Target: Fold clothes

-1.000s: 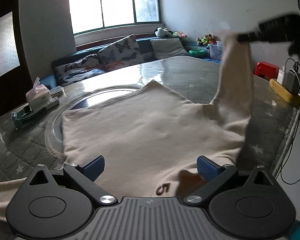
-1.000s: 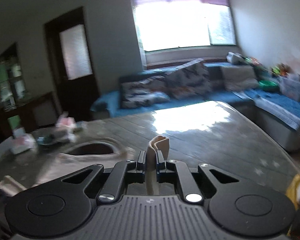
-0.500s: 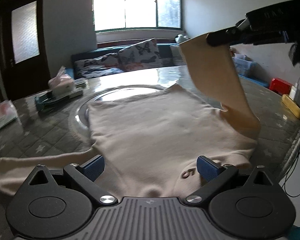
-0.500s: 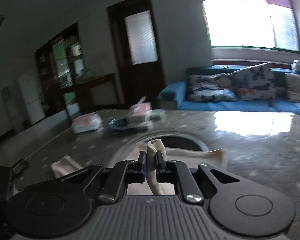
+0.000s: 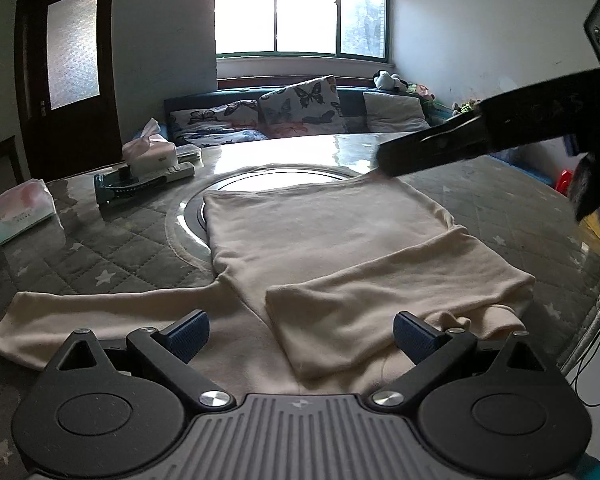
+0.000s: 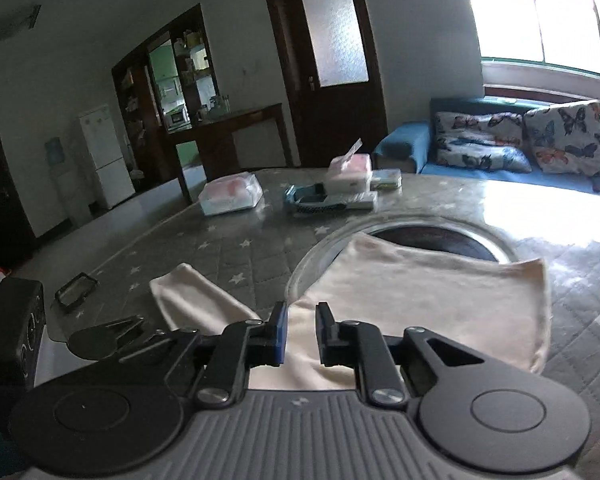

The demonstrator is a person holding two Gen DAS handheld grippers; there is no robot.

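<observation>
a cream long-sleeved top [image 5: 320, 232] lies spread flat on the quilted grey table [image 5: 100, 256], its body partly over the round glass insert [image 5: 188, 216] at the table's middle. one sleeve [image 5: 400, 296] is folded across the chest, lying flat on the body nearest the camera; the other sleeve [image 5: 100, 316] stretches straight out toward the table's left edge.

the left gripper [image 5: 300, 334] hovers low over the near hem with its blue pads [image 5: 190, 330] set wide apart – nothing between them, only cloth beneath.

the right gripper [image 6: 302, 334] reaches in from the right side of the table, seen from the left wrist as a dark bar [image 5: 460, 144] above the far right corner of the top. its jaws are opening: a narrow gap shows, and the pads [image 6: 280, 332] stand clear of the fabric, which shows below through the gap.

toward the far left corner of the table sit a tissue box [image 5: 148, 156], a soft tissue pack [image 5: 20, 210] and a dark tool [image 5: 128, 188] – all well apart from the garment.
</observation>
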